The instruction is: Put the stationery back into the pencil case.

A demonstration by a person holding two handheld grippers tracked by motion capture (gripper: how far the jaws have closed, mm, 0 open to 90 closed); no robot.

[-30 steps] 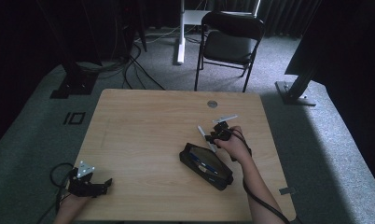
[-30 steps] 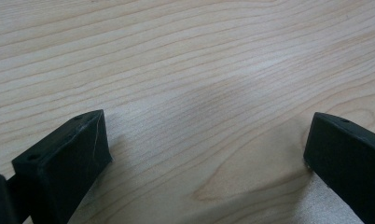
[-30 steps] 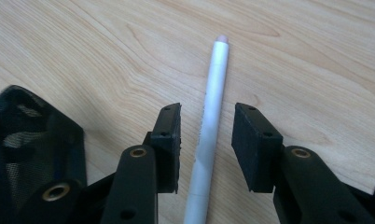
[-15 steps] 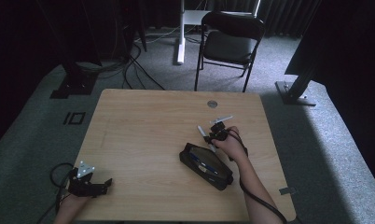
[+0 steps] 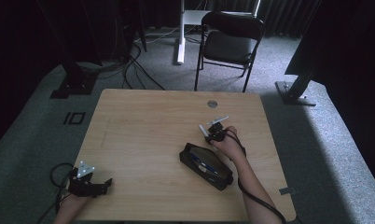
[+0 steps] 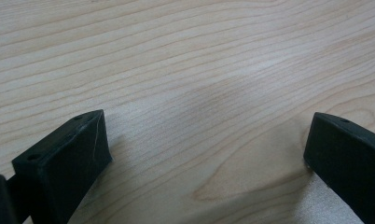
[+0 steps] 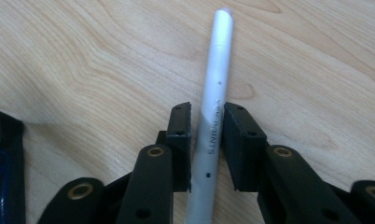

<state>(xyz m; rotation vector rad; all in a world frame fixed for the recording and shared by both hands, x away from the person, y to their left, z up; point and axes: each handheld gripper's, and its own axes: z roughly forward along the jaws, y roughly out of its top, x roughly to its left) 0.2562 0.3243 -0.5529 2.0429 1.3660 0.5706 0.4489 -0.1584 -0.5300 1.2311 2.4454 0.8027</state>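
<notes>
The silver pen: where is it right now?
The silver pen lies between the jaws of the right hand-held gripper, over the table right of centre, just beyond the black case.

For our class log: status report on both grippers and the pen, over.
Right gripper fingers have just been closing, now clamped on slim silver-grey pen. Left gripper open, idle over bare wooden table. Black zip case beside right hand; path clear.

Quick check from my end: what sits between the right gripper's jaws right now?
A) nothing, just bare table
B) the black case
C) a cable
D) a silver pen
D: in the right gripper view a silver pen runs lengthwise between the right gripper jaws, which have just been closing and now stand tight against its barrel; the black case lies beside it on the table.
</notes>
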